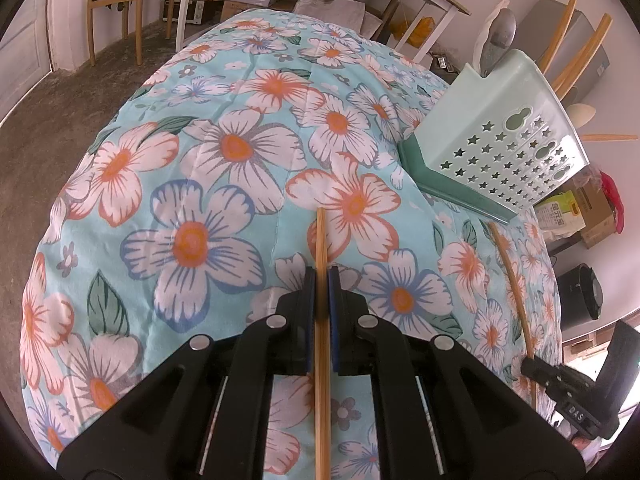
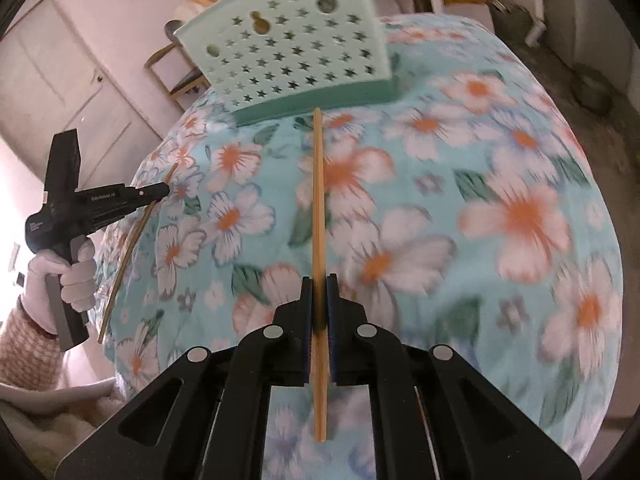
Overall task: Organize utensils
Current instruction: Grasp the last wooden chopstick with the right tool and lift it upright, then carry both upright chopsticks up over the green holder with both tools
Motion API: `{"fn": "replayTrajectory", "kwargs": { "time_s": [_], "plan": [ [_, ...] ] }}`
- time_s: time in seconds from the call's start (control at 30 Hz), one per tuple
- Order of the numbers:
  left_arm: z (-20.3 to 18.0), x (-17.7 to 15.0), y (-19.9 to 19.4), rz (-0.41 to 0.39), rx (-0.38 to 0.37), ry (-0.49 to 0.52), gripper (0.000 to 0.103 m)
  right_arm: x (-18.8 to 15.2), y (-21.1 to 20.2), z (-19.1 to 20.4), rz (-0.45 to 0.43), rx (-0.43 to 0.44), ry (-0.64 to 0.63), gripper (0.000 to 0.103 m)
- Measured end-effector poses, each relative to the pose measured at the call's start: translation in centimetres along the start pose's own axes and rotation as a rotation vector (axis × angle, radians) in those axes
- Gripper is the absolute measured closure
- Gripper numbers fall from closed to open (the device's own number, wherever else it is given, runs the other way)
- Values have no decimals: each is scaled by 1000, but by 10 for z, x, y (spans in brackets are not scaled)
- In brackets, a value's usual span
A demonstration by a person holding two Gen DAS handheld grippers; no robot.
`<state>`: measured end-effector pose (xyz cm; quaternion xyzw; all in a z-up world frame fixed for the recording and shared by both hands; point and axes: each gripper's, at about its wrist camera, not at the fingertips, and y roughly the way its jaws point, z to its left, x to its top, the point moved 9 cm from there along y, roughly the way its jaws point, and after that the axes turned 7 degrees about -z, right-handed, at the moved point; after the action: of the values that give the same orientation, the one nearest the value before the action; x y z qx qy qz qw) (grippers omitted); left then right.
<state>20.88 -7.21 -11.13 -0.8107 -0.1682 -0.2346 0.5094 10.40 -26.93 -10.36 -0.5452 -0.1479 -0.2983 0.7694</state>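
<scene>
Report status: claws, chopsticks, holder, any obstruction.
Left claw shut on a chopstick. Right claw shut on another chopstick. Green utensil holder ahead, already stocked. Nothing in the way.

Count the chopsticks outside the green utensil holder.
2. The left chopstick is clamped in the left claw; the right chopstick in the right claw. Others may be hidden.

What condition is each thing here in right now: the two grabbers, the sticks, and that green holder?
Left gripper: shut on a chopstick.
Left chopstick: clamped, pointing forward over the cloth.
Right gripper: shut on a chopstick.
Right chopstick: clamped, tip near the holder's base.
Utensil holder: upright, with chopsticks and spoons in it.
</scene>
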Motion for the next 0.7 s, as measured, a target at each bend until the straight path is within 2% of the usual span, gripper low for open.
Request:
{"fn": "replayTrajectory", "kwargs": {
  "time_s": [0.13, 0.23, 0.3, 0.33, 0.37, 0.53, 0.7],
  "plan": [
    [1, 1, 0, -1, 0, 0, 97, -10, -5, 0, 15, 1, 18, 96],
    [0, 0, 0, 0, -1, 0, 97, -10, -7, 7, 15, -3, -21, 94],
    [0, 0, 0, 0, -1, 0, 97, -9, -5, 13, 23, 3, -36, 84],
    [0, 0, 0, 0, -2, -2, 97, -7, -4, 14, 23, 6, -37, 75],
    [0, 0, 0, 0, -2, -2, 97, -6, -4, 15, 21, 8, -37, 72],
    [0, 0, 0, 1, -2, -1, 97, 7, -3, 19, 3, 17, -42, 66],
    [0, -1, -1, 2, 0, 1, 97, 28, -3, 18, -21, 31, -34, 66]
  ]
}}
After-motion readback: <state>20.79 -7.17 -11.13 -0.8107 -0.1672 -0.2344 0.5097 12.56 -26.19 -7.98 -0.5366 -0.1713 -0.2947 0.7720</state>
